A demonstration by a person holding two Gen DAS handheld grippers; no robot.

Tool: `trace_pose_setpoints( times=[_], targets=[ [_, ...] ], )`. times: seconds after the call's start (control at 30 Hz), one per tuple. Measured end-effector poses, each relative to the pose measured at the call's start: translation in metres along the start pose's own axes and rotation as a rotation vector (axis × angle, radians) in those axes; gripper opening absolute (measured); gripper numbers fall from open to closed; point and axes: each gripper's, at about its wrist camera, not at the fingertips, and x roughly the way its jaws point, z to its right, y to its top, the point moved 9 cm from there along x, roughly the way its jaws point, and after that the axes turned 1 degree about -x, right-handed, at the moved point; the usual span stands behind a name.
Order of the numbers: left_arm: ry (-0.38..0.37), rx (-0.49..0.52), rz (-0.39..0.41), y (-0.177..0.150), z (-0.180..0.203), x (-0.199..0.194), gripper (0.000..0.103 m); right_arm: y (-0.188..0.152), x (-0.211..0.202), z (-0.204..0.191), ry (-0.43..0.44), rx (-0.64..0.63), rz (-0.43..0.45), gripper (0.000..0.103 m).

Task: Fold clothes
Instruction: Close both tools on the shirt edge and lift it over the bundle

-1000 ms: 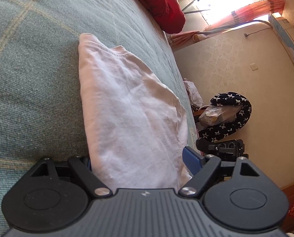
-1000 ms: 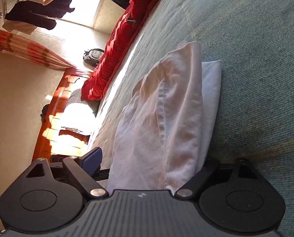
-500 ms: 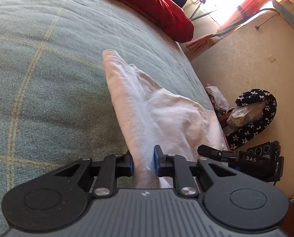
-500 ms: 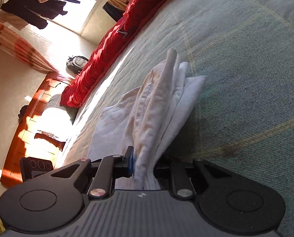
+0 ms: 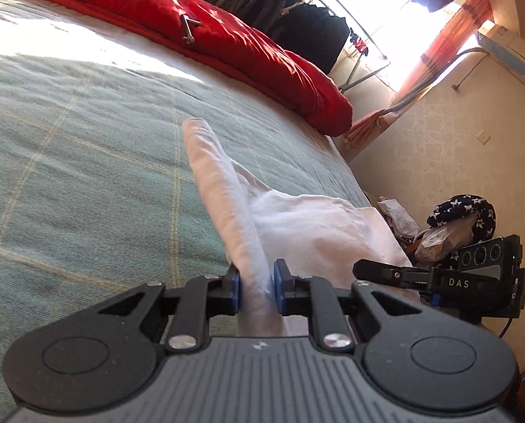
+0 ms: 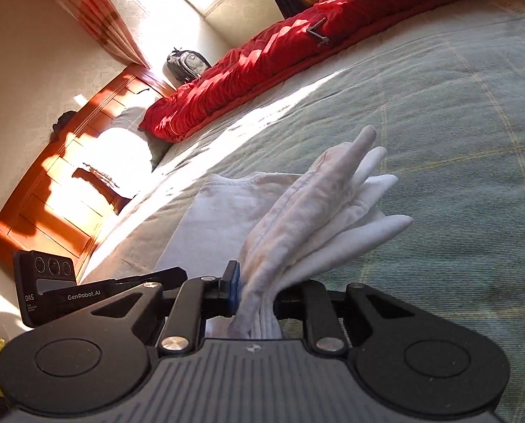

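Note:
A white garment (image 5: 297, 218) lies partly folded on the green checked bed cover (image 5: 86, 162). My left gripper (image 5: 256, 287) is shut on one bunched edge of it, which rises as a narrow ridge toward the far side. In the right wrist view the same white garment (image 6: 319, 204) fans out in several layers, and my right gripper (image 6: 257, 294) is shut on the gathered layers. The rest of the cloth lies flat to the left of the raised fold. Each view shows the other gripper's body near the bed's edge (image 5: 474, 275) (image 6: 50, 289).
A red quilt (image 5: 209, 35) runs along the far side of the bed. A wooden headboard (image 6: 58, 183) and a pillow stand at one end. Dark clothes hang on a rack by the window (image 5: 297, 17). A star-patterned cloth and bags (image 5: 456, 222) lie on the floor by the wall.
Both grippers went from open around the garment's edge to shut on it. The held edges have lifted off the bed, and both cameras have tilted up toward the red quilt.

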Motion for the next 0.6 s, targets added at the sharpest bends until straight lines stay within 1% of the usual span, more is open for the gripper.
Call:
trace_pose_setpoints(
  times=[0.17, 0.27, 0.37, 0.47, 0.6],
  targets=[
    [0.057, -0.024, 0.084, 0.021, -0.039, -0.054, 0.016, 0.013, 0.047, -0.061, 0.039, -0.075, -0.032, 0.021],
    [0.097, -0.045, 0.129, 0.038, -0.069, -0.086, 0.016, 0.020, 0.084, -0.099, 0.062, -0.112, -0.044, 0.021],
    [0.137, -0.065, 0.174, 0.054, -0.098, -0.118, 0.016, 0.026, 0.121, -0.131, 0.091, -0.123, -0.053, 0.021],
    [0.180, -0.078, 0.199, 0.069, -0.130, -0.144, 0.016, 0.031, 0.162, -0.163, 0.114, -0.134, -0.061, 0.021],
    [0.239, -0.094, 0.216, 0.087, -0.170, -0.164, 0.016, 0.030, 0.212, -0.194, 0.131, -0.134, -0.073, 0.021]
  ],
)
